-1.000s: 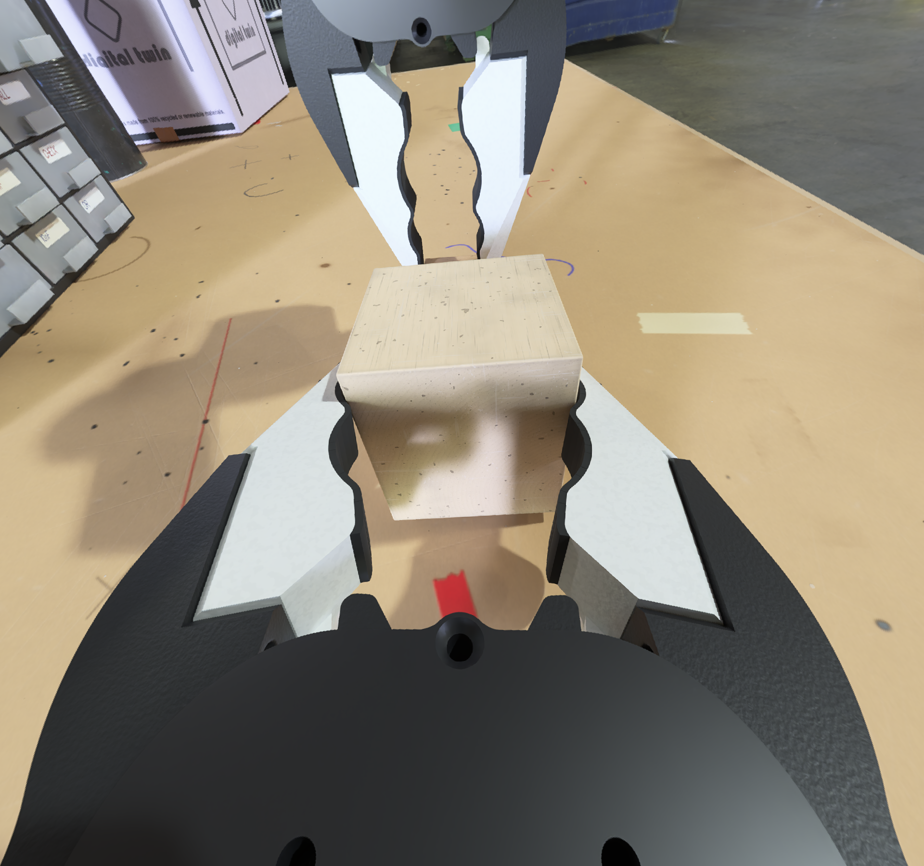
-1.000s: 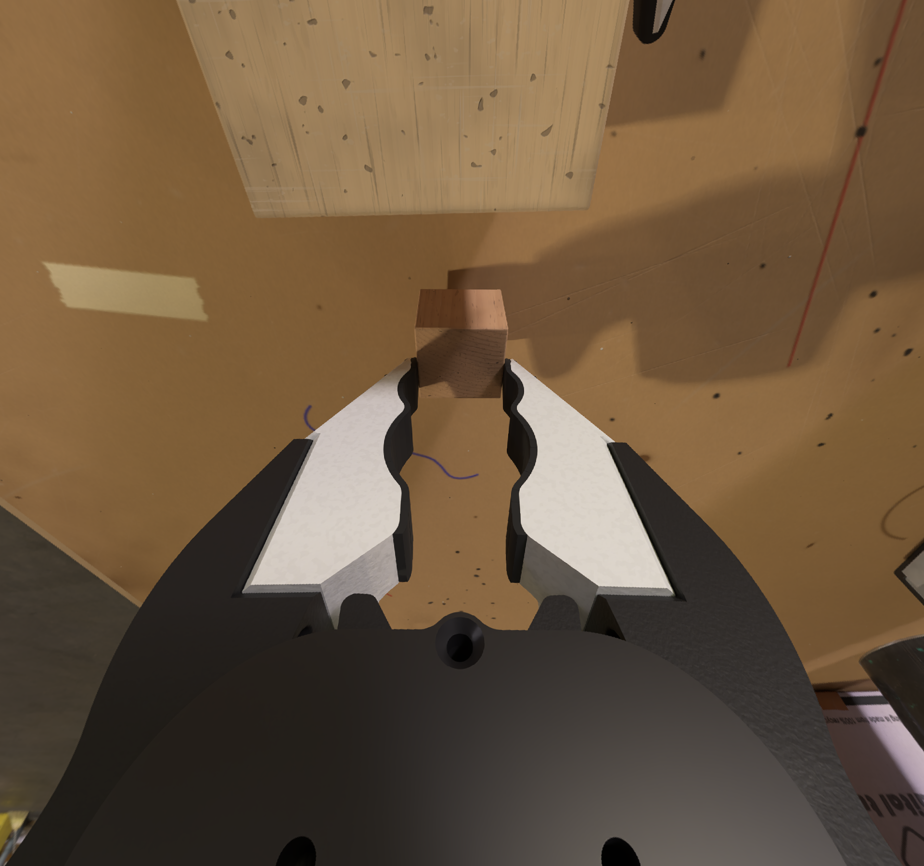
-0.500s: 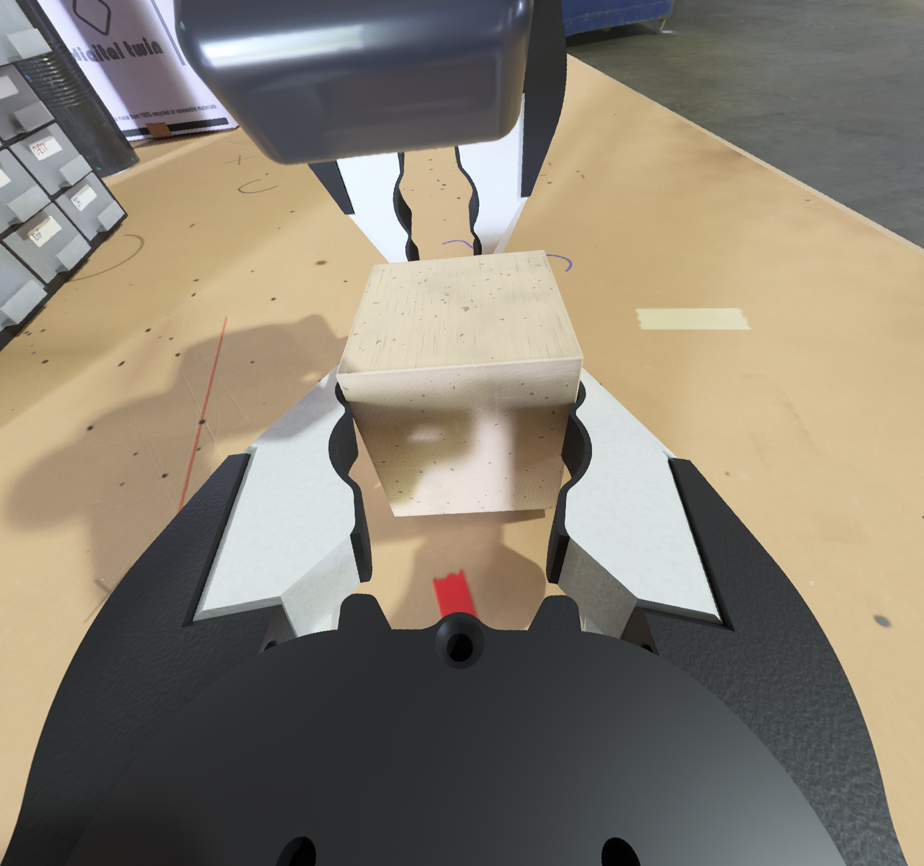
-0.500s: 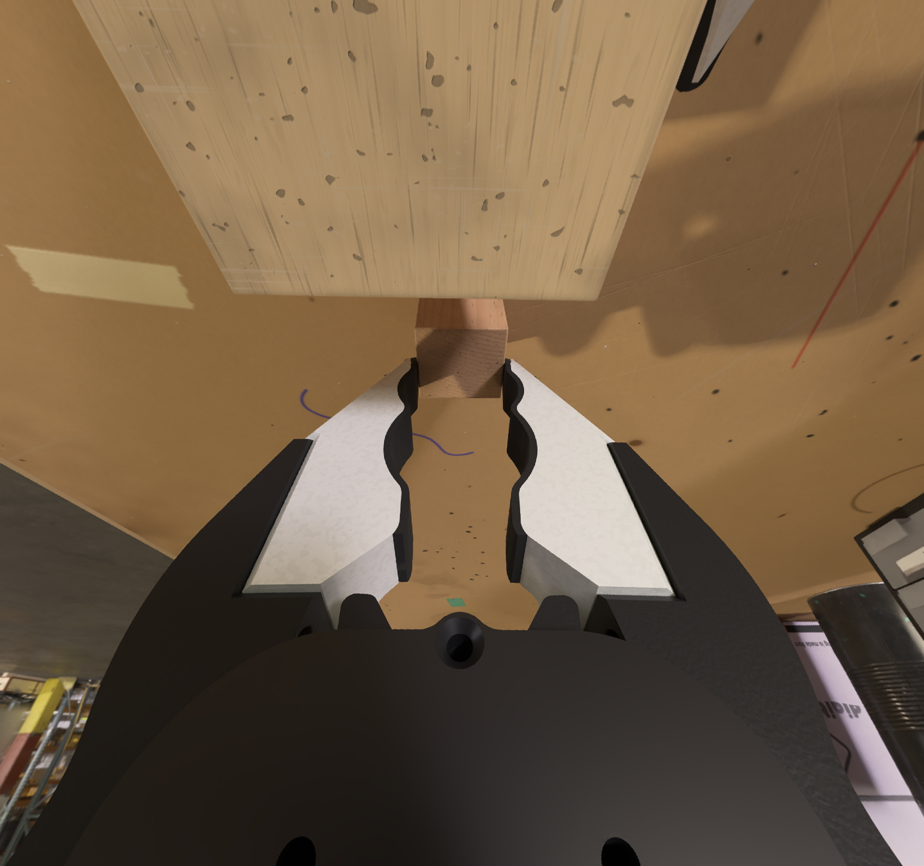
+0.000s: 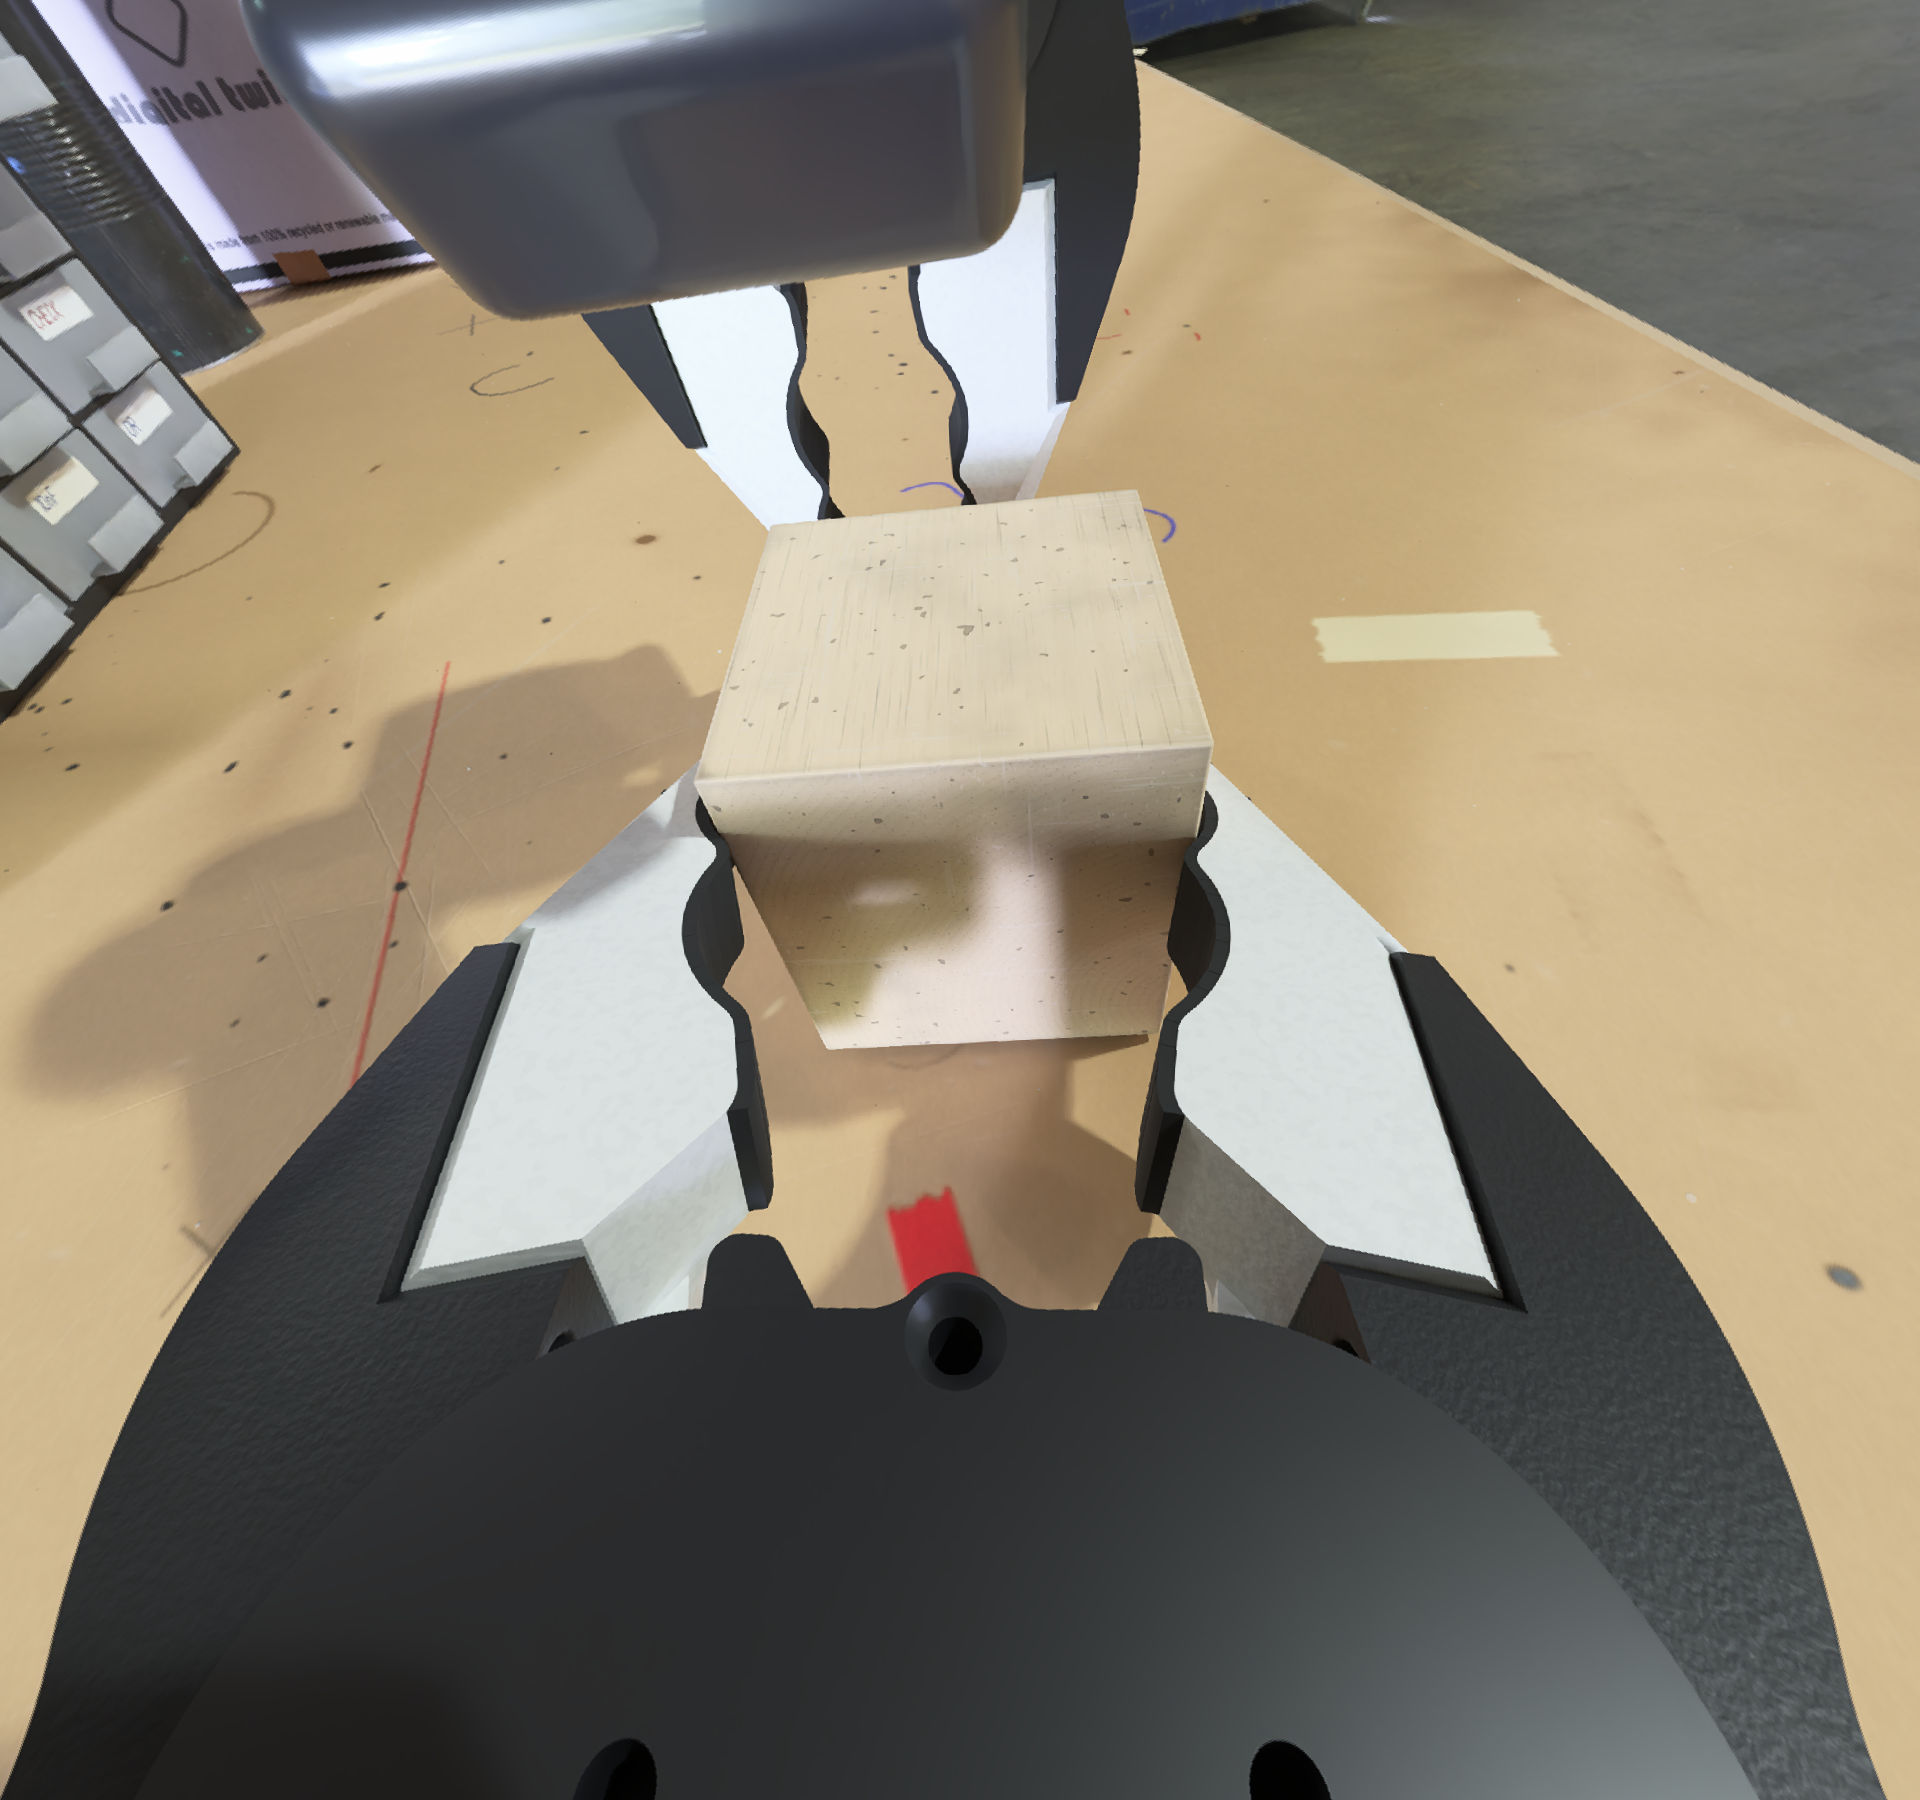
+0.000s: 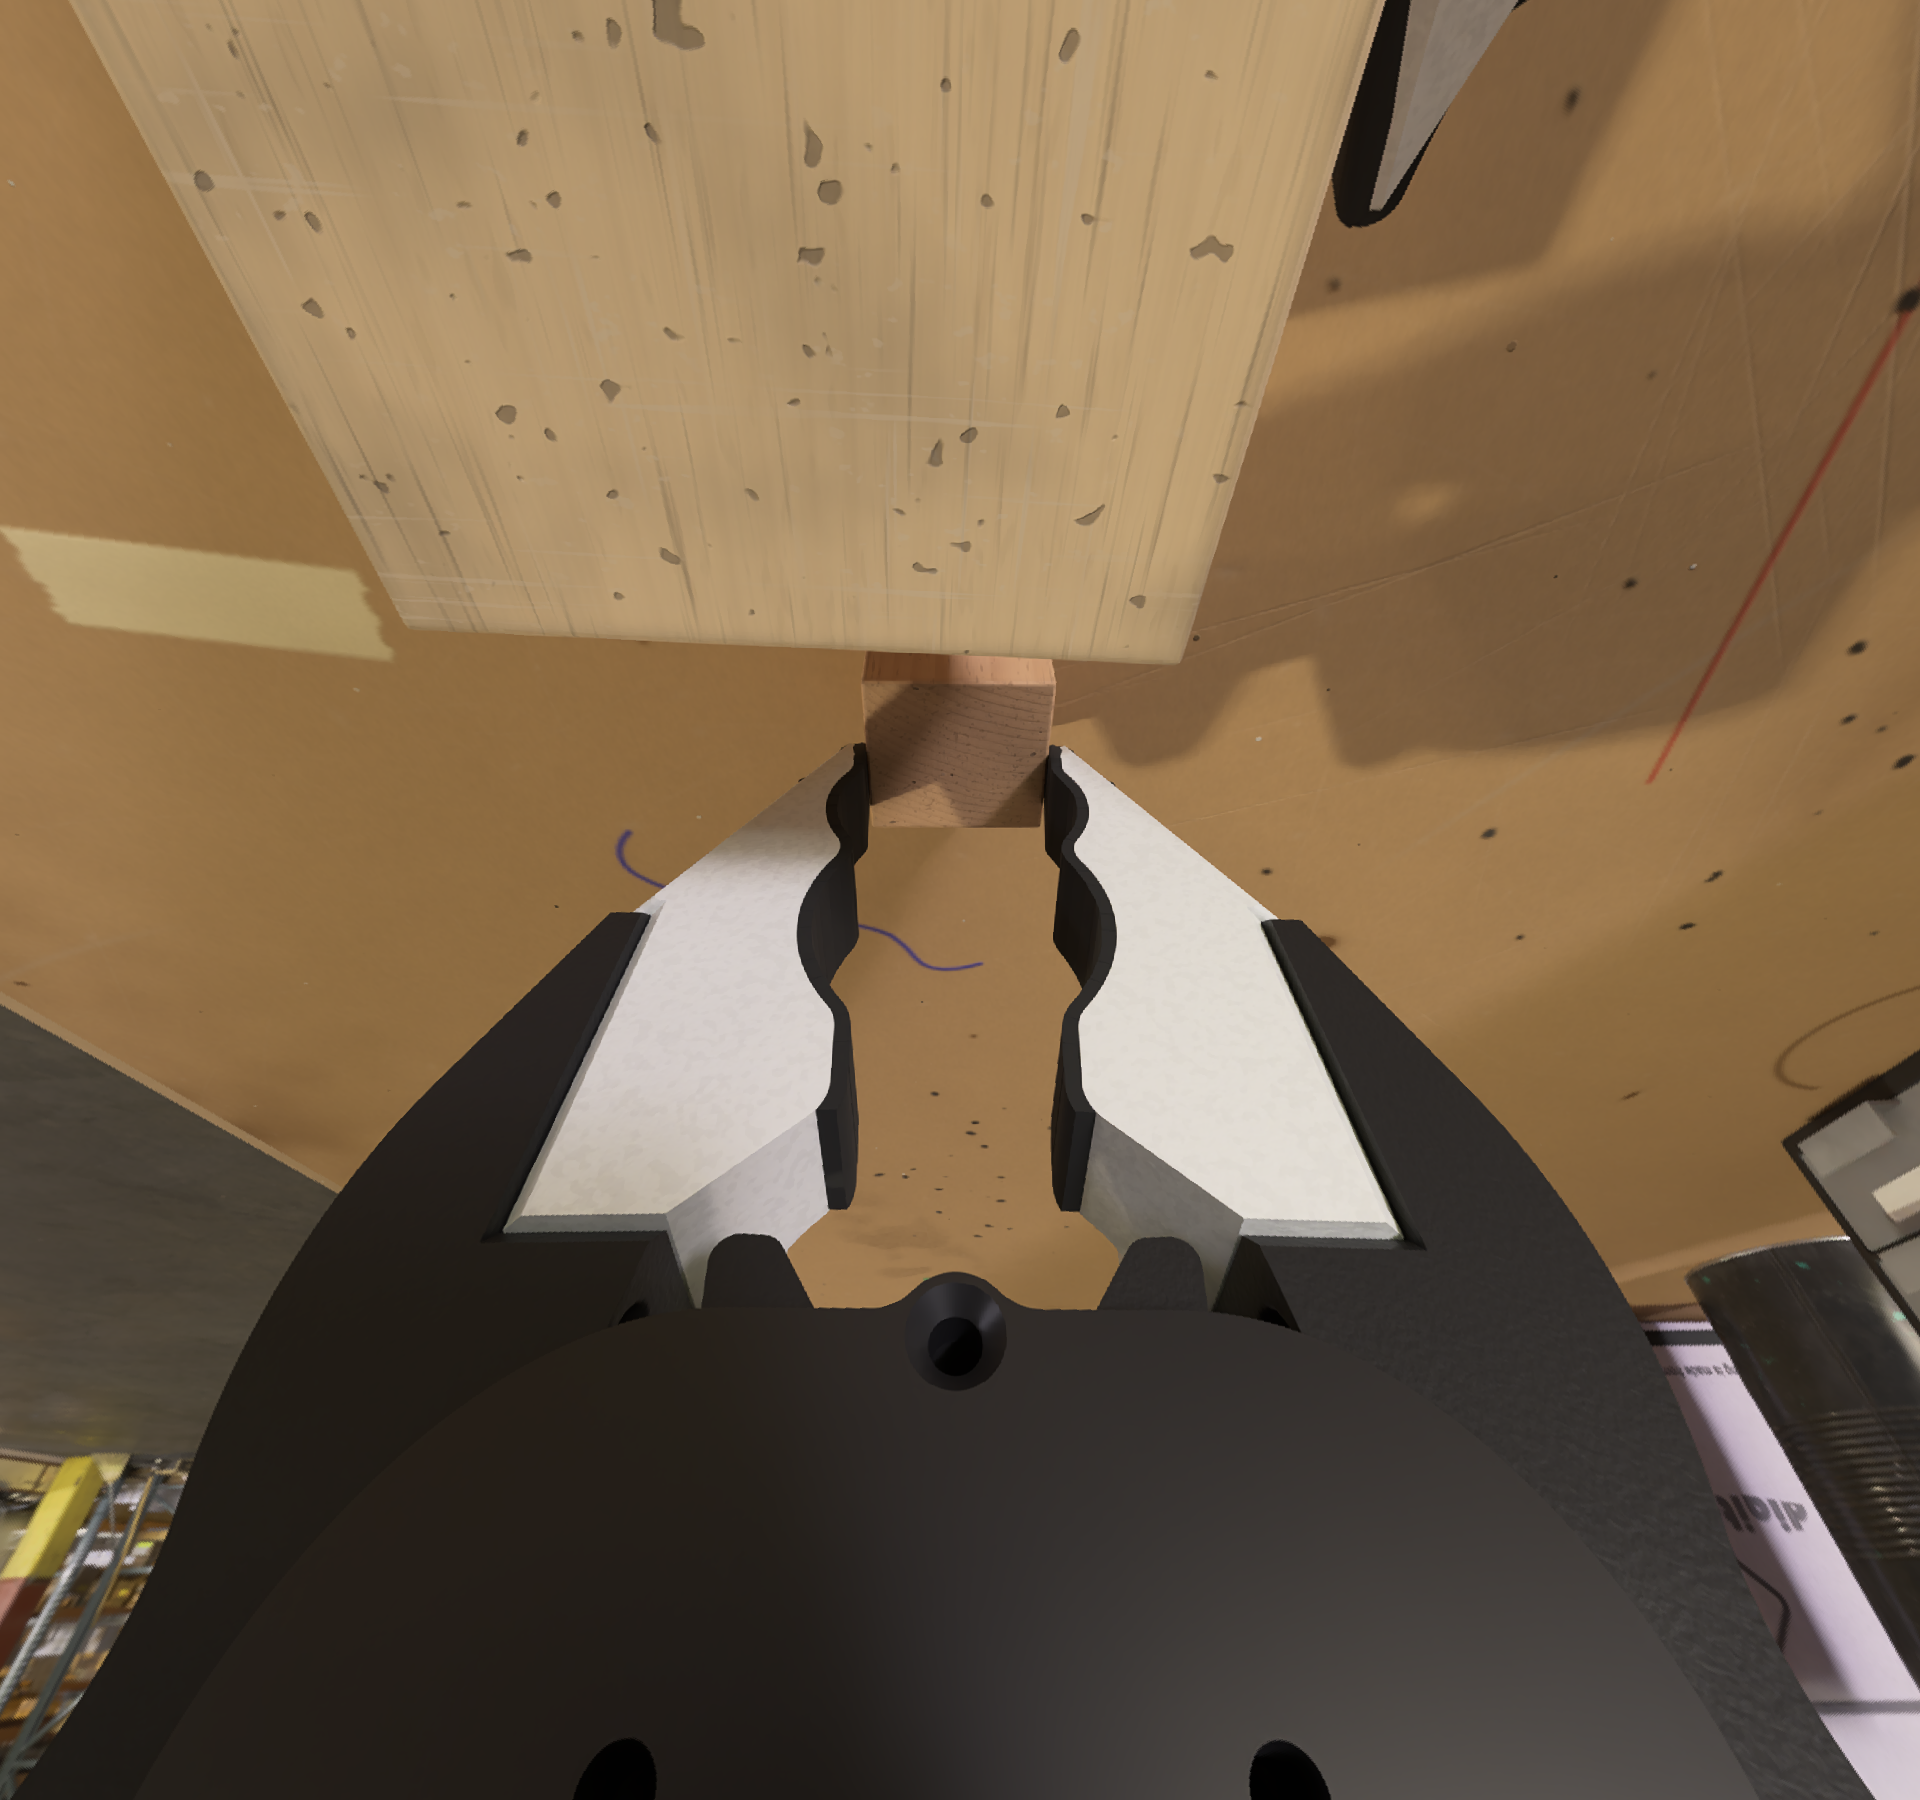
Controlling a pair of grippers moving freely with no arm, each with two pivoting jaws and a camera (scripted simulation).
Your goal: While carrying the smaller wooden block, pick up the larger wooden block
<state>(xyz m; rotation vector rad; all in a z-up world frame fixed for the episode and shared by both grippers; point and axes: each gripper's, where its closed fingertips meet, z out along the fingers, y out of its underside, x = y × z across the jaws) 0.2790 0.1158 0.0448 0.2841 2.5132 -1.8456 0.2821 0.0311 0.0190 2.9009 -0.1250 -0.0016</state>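
Since a second ago the right gripper (image 6: 954, 753) has closed in on the larger wooden block (image 5: 961, 701): in the right wrist view that block's pale face now fills the top of the picture, and the smaller wooden block (image 6: 956, 748) sits right at its near edge, where before bare surface (image 5: 1455, 867) lay between them. In the left wrist view the right gripper's grey body now looms over the scene, hiding what it carries. The left gripper (image 5: 951, 815) has not shifted relative to its block.

The left gripper is clenched on the larger block, fingertips pressed to its two side faces. The block looks lifted just clear of the surface, though the shadow beneath makes that hard to judge. It is near cubic, with no clear long axis; one flat face points up, and its grain runs away from the camera. It is pale, cream-coloured wood, flecked with small dark specks.

The right gripper is clamped on the smaller block at its fingertips. That block is a darker, reddish-tan cube with fine grain, squarely aligned between the fingers.
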